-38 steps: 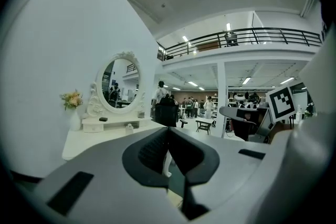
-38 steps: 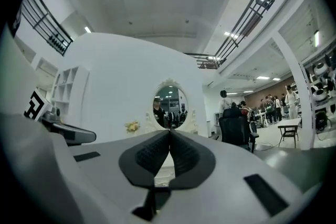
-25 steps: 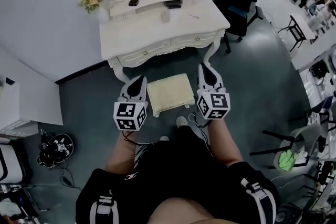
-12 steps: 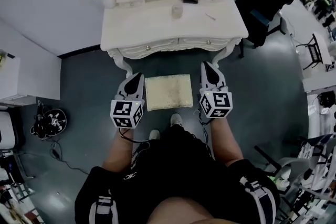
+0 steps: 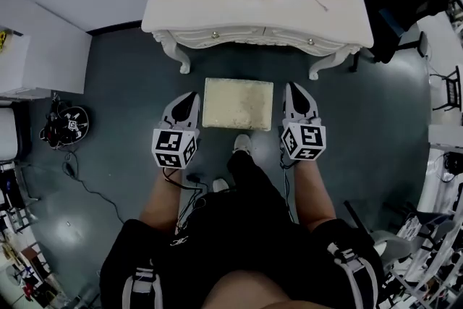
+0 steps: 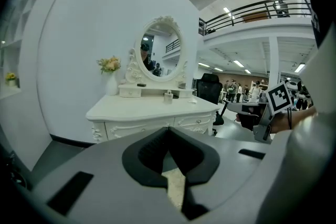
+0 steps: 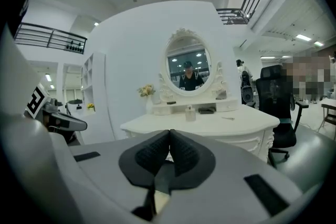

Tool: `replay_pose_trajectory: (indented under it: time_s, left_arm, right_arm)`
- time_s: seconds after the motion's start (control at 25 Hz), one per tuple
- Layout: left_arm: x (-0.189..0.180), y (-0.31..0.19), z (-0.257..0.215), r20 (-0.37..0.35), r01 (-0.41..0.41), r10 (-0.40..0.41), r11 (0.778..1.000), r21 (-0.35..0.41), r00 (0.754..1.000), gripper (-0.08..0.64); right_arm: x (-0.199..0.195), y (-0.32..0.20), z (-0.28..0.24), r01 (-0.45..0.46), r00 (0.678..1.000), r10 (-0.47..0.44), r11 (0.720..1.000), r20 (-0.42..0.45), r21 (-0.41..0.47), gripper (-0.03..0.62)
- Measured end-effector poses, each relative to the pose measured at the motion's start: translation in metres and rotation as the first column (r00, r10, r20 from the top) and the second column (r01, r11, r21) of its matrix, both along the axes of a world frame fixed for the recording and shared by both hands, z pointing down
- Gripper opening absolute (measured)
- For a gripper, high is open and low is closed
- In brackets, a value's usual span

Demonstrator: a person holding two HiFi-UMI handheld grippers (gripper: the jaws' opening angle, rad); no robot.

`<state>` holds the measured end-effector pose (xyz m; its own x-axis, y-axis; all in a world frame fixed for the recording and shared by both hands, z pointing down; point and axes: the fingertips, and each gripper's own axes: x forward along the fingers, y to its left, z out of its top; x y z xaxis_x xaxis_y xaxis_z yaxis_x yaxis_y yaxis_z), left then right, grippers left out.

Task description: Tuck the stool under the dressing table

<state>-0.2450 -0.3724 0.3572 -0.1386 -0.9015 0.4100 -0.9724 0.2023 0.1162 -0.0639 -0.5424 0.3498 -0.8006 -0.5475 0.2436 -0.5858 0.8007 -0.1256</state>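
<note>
**While the stool stands out in the open, both tongs are pressed together**

Where the grey floor [image 5: 123,83] lies bare before the white worktop [image 5: 217,3], the cream-topped stool [image 5: 238,104] stands just short of its drawer front, not under it. The left tongs [image 5: 189,95] are just beside the stool's left edge and the right tongs [image 5: 292,87] just beside its right. Contact cannot be told. Both pairs of jaws are pressed together, pinching nothing.

The stool [image 5: 238,104] stands on the floor [image 5: 123,83] before the dressing table [image 5: 217,3] (apart from it), between left gripper [image 5: 190,96] and right gripper [image 5: 293,87]
</note>
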Motion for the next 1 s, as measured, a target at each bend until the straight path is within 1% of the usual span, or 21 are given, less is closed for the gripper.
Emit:
replay_pose_trajectory:
  time_s: [0.16,0.28,0.52,0.68,0.88,1.0]
  left_arm:
    - [0.007,0.012,0.041,0.011,-0.004,0.004,1.0,0.02,1.0,0.018]
    - [0.014,0.033,0.089,0.032,0.005,-0.006,1.0,0.027,0.999,0.018]
    - [0.032,0.1,0.217,0.052,0.026,-0.028,0.999,0.042,0.998,0.018]
    - [0.045,0.125,0.303,0.066,0.02,-0.025,0.998,0.064,0.998,0.018]
    - [0.053,0.154,0.406,0.091,-0.013,0.005,0.996,0.086,0.996,0.018]
    - [0.057,0.185,0.452,0.114,0.002,-0.016,0.993,0.116,0.993,0.018]
  right_arm:
    - [0.008,0.019,0.05,0.004,1.0,-0.004,1.0,-0.012,-0.001,0.017]
    - [0.02,0.041,0.098,0.0,1.0,0.001,1.0,-0.007,0.013,0.017]
    - [0.057,0.096,0.21,-0.019,1.0,0.019,0.997,-0.004,0.07,0.017]
    - [0.075,0.115,0.29,-0.024,1.0,0.025,0.993,-0.007,0.117,0.017]
    - [0.089,0.141,0.393,-0.062,0.998,0.06,0.991,0.021,0.118,0.017]
    - [0.096,0.169,0.441,-0.066,0.997,0.061,0.989,0.04,0.135,0.017]
